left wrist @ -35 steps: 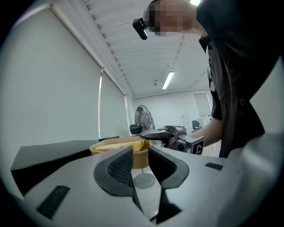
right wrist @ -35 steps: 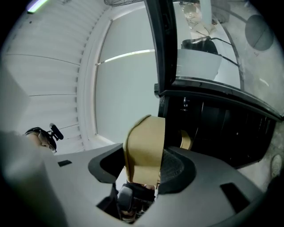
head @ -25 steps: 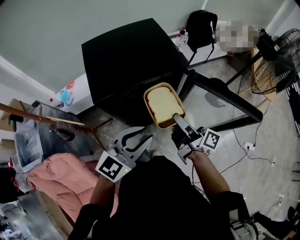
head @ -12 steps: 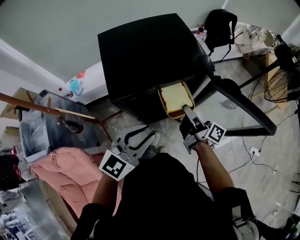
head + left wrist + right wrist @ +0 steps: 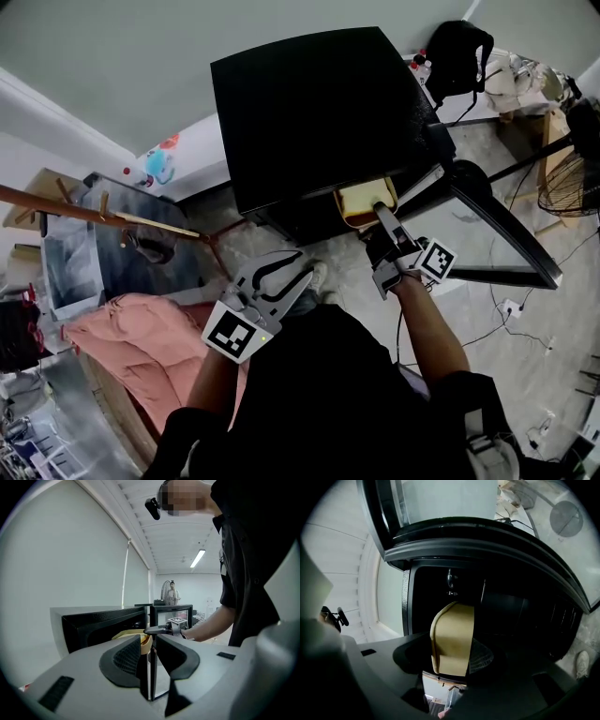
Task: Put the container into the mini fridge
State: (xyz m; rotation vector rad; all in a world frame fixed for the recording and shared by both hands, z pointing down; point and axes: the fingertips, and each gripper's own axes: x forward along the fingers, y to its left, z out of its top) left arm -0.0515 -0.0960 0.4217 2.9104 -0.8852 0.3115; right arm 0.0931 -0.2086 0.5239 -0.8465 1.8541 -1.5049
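**Container at the fridge mouth, right claw clamped on it**

You had the yellow container (image 5: 362, 200) pinched by its near edge in your right claw (image 5: 382, 210), jaws clamped on the rim so it stuck out ahead. Its far end sat just under the top edge of the black mini fridge (image 5: 319, 103), right at the open mouth. Gripping it by the end looked like your way to reach in without the claw body fouling the frame. The pale top hid whatever it carried. The cavity read dark, with nothing I could make out stored inside. The glass door (image 5: 497, 220) stood wide on your right, clear of the path. Your left claw (image 5: 149, 641) hung low beside you, jaws a slit apart, empty.
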